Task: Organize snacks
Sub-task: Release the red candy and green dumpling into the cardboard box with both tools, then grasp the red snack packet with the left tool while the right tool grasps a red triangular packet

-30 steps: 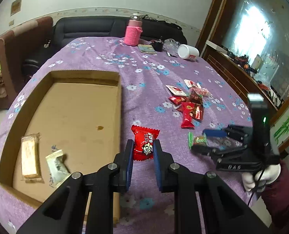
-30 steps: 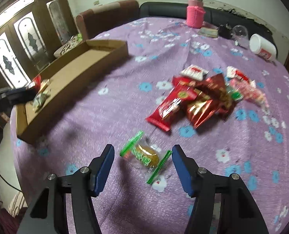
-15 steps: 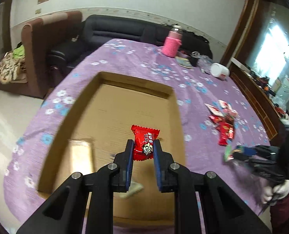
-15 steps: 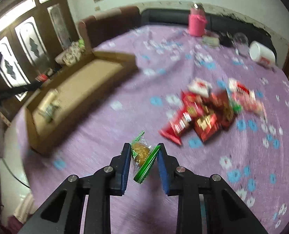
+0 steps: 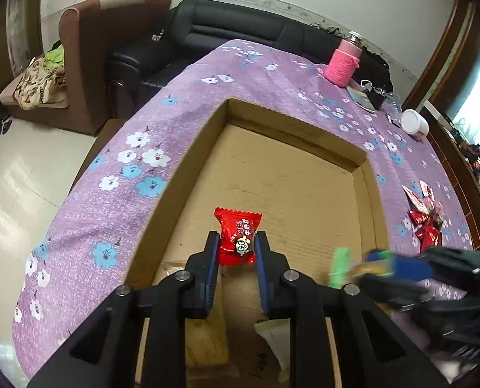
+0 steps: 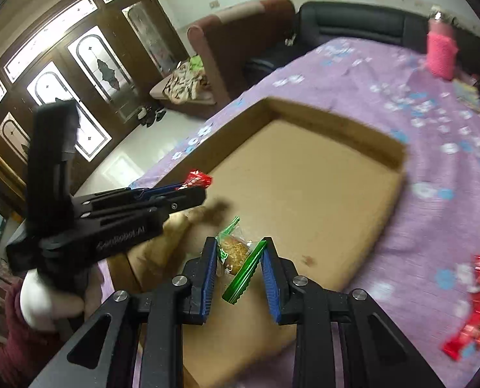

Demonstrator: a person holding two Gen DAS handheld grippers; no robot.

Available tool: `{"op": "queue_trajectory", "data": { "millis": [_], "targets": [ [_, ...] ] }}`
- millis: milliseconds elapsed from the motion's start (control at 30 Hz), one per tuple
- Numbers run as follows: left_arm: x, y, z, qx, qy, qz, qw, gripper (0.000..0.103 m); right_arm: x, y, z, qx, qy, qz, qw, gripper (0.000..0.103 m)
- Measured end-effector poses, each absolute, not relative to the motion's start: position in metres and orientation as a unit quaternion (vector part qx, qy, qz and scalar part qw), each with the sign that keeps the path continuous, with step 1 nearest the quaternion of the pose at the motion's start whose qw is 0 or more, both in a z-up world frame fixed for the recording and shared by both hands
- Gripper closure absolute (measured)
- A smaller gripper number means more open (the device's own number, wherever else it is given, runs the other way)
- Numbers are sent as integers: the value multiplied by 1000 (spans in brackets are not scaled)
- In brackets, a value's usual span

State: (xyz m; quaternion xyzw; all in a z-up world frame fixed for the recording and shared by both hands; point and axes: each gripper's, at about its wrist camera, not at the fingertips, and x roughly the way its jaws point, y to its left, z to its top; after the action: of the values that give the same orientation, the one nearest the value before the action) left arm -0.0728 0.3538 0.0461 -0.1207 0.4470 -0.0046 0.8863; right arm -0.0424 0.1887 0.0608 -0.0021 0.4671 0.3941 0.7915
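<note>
1. Left gripper (image 5: 236,250): black angular frame, blue ribbed pads, silver screw heads.
2. Right gripper (image 6: 240,260): identical black frame, blue pads.
3. White lettering on the left gripper's side.
4. White glove (image 6: 42,300), maroon sleeve (image 6: 19,349).

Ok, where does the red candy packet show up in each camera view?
Left wrist: red candy packet at lower centre, clamped in the left hand-held gripper, above the cardboard tray.
Right wrist: its tip at mid-left, poking from that hand-held gripper.
Shared landmark: pink bottle at the table's far end.

A home living room (sofa (image 5: 240,37), armchair (image 5: 110,48), glazed doors (image 6: 61,64)).
</note>
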Motion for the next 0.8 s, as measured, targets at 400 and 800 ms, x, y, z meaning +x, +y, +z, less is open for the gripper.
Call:
{"op": "queue_trajectory", "data": {
  "millis": [400,800],
  "targets": [
    [-88,361,67,-172,424,-9,889,40,-36,151,81,32,426,362,828,60],
    [-109,259,115,-147,382,-129,903,27,-32,-77,64,105,439,170,876,37]
  ]
}}
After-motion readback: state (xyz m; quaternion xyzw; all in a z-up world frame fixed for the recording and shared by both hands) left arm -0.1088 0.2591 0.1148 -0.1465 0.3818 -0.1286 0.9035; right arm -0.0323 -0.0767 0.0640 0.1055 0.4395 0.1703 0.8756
